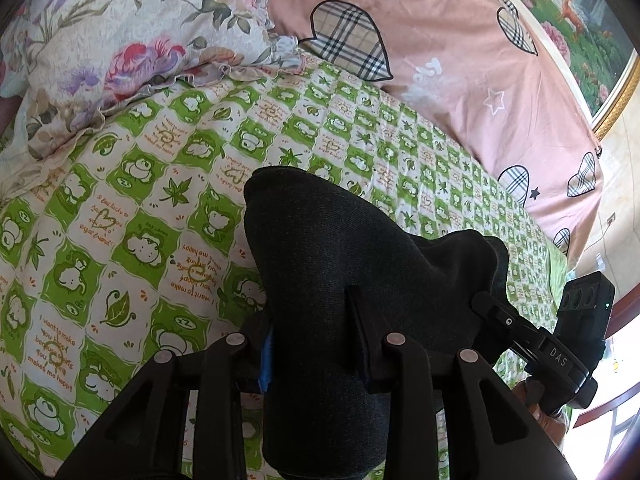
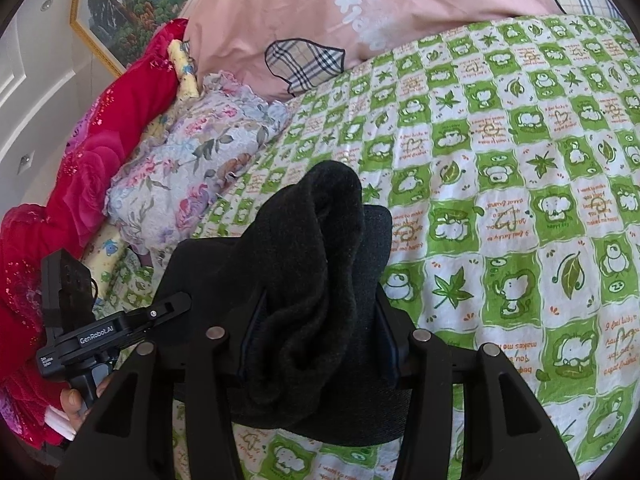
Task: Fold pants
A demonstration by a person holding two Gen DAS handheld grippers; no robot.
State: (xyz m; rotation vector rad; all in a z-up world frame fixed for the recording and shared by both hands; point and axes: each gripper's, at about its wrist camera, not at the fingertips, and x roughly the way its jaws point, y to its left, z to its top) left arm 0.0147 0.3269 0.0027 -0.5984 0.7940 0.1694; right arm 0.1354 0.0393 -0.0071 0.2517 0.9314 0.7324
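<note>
Pants (image 1: 332, 264) of dark fabric hang bunched between both grippers above the bed (image 1: 132, 216), which carries a green-and-white checked sheet.

Left gripper (image 1: 316, 320): in the left wrist view its fingers flank a thick fold of the dark cloth at the lower centre of the frame. The cloth fills the gap and drapes over the finger tips, so the gripper is pinching the pants.

Right gripper (image 2: 320, 332): in the right wrist view its fingers stand on either side of a rolled wad of the same cloth at the lower centre of the frame. This gripper is also pinching the pants, on a bulkier bundle.

Each view shows the other handheld unit at its lower outer edge, with a hand (image 2: 76, 400) around the grip, near the cloth.

Surroundings: a floral pillow (image 1: 120, 40) lies at the upper left of the left wrist view, and a pink quilt (image 1: 440, 40) with plaid hearts fills the upper right. A framed picture (image 2: 132, 4) hangs at the upper left of the right wrist view.

Progress, as a judgement: the garment is gathered and lifted, not laid flat. No finished fold is visible. Remaining work appears to be spreading the pants on the bed, folding them over and smoothing the result.
</note>
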